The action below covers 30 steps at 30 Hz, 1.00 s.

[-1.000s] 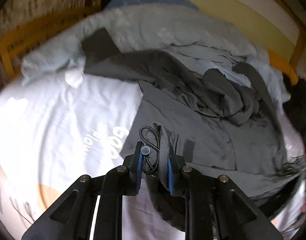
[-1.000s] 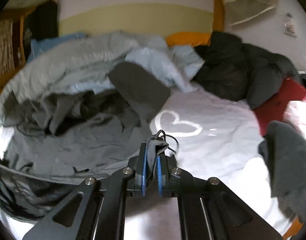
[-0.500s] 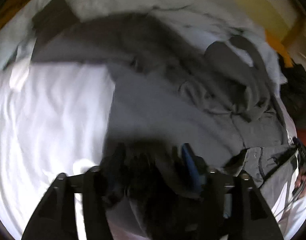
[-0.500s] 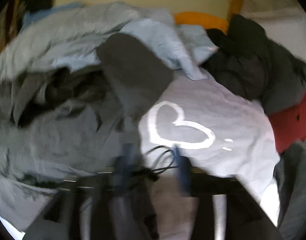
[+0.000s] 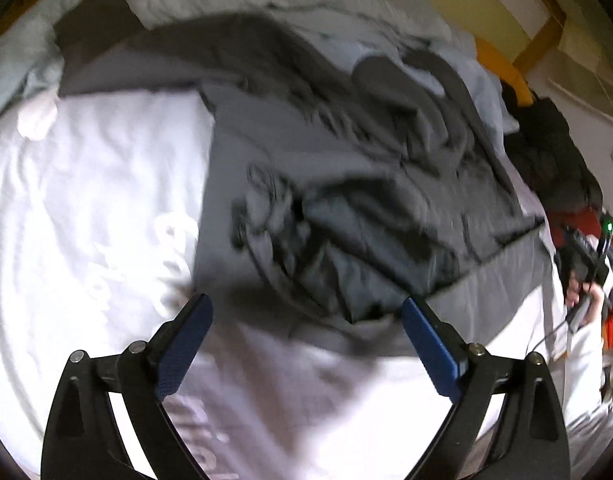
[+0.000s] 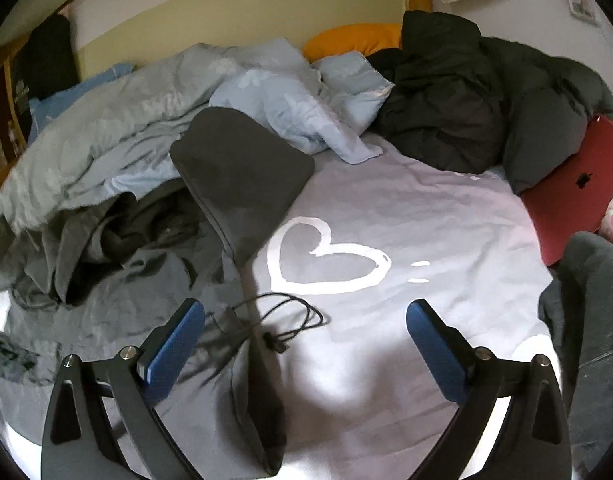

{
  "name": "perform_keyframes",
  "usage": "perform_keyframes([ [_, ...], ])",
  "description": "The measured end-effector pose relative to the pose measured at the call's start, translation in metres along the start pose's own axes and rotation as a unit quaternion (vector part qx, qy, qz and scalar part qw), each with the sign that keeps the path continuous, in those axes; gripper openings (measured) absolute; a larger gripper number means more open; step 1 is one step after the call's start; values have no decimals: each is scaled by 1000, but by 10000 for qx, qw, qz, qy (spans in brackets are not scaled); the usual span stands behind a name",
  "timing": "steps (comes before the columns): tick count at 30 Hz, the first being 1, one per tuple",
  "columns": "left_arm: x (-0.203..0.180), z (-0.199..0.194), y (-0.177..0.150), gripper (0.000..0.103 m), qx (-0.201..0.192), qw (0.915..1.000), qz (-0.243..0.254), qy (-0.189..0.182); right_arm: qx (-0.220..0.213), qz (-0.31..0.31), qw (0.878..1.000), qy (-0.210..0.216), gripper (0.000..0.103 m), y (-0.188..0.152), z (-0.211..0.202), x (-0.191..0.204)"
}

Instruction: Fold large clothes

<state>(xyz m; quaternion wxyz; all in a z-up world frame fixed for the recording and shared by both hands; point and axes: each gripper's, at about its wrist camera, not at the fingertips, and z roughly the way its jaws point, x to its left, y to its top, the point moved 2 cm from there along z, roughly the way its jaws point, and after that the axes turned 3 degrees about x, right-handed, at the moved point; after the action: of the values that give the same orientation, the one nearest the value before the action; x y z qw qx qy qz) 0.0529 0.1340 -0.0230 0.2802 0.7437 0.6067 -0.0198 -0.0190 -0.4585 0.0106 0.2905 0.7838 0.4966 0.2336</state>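
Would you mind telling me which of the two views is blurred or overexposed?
Left wrist view: the grey garment is smeared by motion blur, and the white sheet is blown out. Right wrist view: mostly sharp, the heart print crisp; only mild glare near the bottom.

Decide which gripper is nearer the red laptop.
Right. The right gripper hovers over the heart print, with the red laptop just beyond. The left gripper is across the grey garment, further away.

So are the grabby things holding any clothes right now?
No, nothing is held. Both jaws are opening with nothing pinched: the left hand-held gripper over the grey garment, the right hand-held gripper over its drawstring.
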Motion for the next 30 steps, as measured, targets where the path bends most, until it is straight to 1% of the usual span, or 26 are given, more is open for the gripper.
perform_keyframes([
  [1, 2, 1, -3, 82, -12, 9999, -63, -151, 17, -33, 10000, 19, 102, -2, 0, 2],
  [2, 5, 2, -5, 65, 1, 9991, -156, -391, 39, -63, 9999, 92, 102, -5, -1, 6],
  [3, 8, 2, -5, 56, 29, 9976, -277, -637, 42, -64, 9999, 152, 102, -6, -2, 9],
  [5, 16, 1, -2, 56, -57, 9942, -505, -943, 13, -19, 9994, 338, 102, -10, -3, 16],
  [7, 21, 1, 3, 55, -144, 9926, -657, -1012, 118, 71, 9983, 569, 102, -17, 2, 27],
  [8, 21, 4, 7, 52, -142, 9938, -653, -887, 273, 29, 9973, 685, 102, -21, 7, 35],
  [9, 22, 7, 12, 40, -150, 9954, -670, -673, 391, -37, 9963, 770, 102, -24, 10, 41],
  [10, 24, 11, 14, 31, -153, 9958, -769, -479, 459, -119, 9953, 843, 102, -27, 11, 48],
  [11, 26, 13, 17, 19, -157, 9952, -914, -317, 420, -252, 9949, 881, 102, -31, 9, 57],
  [12, 28, 12, 19, 10, -241, 9939, -1040, -270, 350, -362, 9949, 872, 102, -33, 7, 62],
  [13, 27, 7, 21, 5, -387, 9935, -1052, -212, 259, -486, 9950, 830, 102, -36, 3, 67],
  [14, 23, -4, 24, 4, -639, 9934, -950, -7, 185, -577, 9950, 791, 102, -38, 0, 70],
  [15, 19, -13, 26, 4, -897, 9921, -859, 184, 96, -672, 9947, 774, 102, -39, -3, 74],
  [16, 15, -28, 28, 4, -1254, 9881, -814, 349, 11, -737, 9940, 802, 102, -40, -8, 76],
  [17, 13, -42, 31, 4, -1532, 9839, -836, 393, -58, -773, 9935, 838, 102, -40, -12, 77],
  [18, 13, -50, 33, 4, -1692, 9808, -879, 402, -117, -800, 9929, 877, 102, -40, -15, 78],
  [19, 12, -60, 35, 4, -1839, 9771, -940, 507, -165, -826, 9921, 928, 102, -40, -18, 79],
  [20, 12, -63, 37, 4, -1872, 9757, -954, 622, -207, -856, 9910, 1010, 102, -40, -20, 79],
  [22, 13, -60, 44, 4, -1757, 9756, -913, 951, -174, -925, 9893, 1115, 102, -41, -19, 83],
  [24, 13, -48, 52, 4, -1645, 9753, -941, 1135, -24, -1069, 9886, 1063, 102, -44, -14, 88],
  [25, 12, -42, 58, 4, -1578, 9764, -877, 1190, 42, -1151, 9879, 1035, 102, -45, -10, 90],
  [26, 11, -37, 63, 8, -1544, 9771, -823, 1214, 99, -1255, 9872, 976, 102, -47, -6, 92],
  [27, 4, -29, 65, 8, -1572, 9773, -781, 1184, 121, -1366, 9869, 845, 102, -48, -3, 93],
  [28, 4, -26, 68, 13, -1577, 9779, -752, 1148, 104, -1430, 9875, 653, 102, -48, 0, 92],
  [29, 2, -22, 68, 34, -1564, 9777, -751, 1180, -13, -1429, 9893, 289, 102, -47, 1, 89],
  [30, 3, -19, 70, 68, -1512, 9777, -791, 1220, -198, -1432, 9895, 23, 102, -45, 0, 85],
])
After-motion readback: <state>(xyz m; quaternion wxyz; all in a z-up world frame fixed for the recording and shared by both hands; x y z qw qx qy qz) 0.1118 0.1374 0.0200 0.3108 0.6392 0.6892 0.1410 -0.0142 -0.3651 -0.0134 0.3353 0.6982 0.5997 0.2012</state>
